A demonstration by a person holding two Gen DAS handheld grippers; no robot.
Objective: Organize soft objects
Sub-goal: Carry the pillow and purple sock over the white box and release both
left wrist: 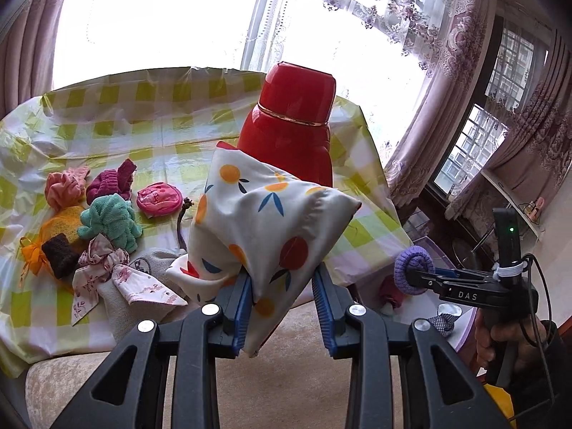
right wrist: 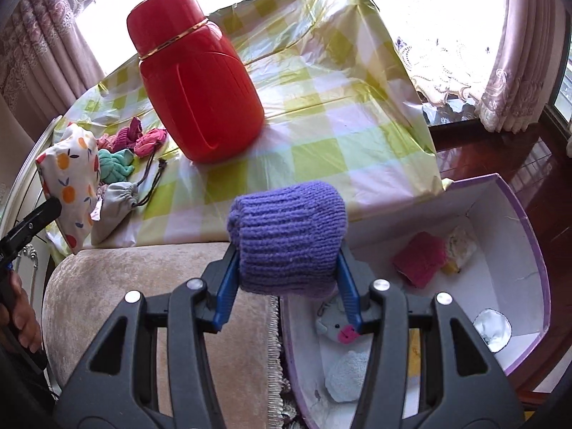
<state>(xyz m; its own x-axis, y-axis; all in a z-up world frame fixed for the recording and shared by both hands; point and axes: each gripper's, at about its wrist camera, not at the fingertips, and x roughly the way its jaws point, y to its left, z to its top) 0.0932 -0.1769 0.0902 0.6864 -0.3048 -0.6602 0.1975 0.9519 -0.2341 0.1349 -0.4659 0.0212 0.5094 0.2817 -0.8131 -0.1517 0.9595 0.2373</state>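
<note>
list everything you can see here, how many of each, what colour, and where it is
flask: 1, red, upright on table
tablecloth: 1, yellow-white check, over table
fruit-print pouch: 1, white with orange and red, in left claw
knit roll: 1, purple, in right claw
drawstring bag: 1, grey, table edge
soft items: about seven, pink, maroon, teal, orange, brown, floral, table's left
box: 1, white with purple rim, beside table, soft things inside
left claw: 1, black and blue
right claw: 1, black and blue

Bright daylight floods through a wide window [left wrist: 161, 25] across the top of the frame, hung with lace trim and mauve curtains [left wrist: 461, 82]. A barred side window [left wrist: 468, 143] sits at right. A yellow-checked tablecloth [right wrist: 321, 107] fills the centre, dark red wood floor [right wrist: 500, 150] at right.
</note>
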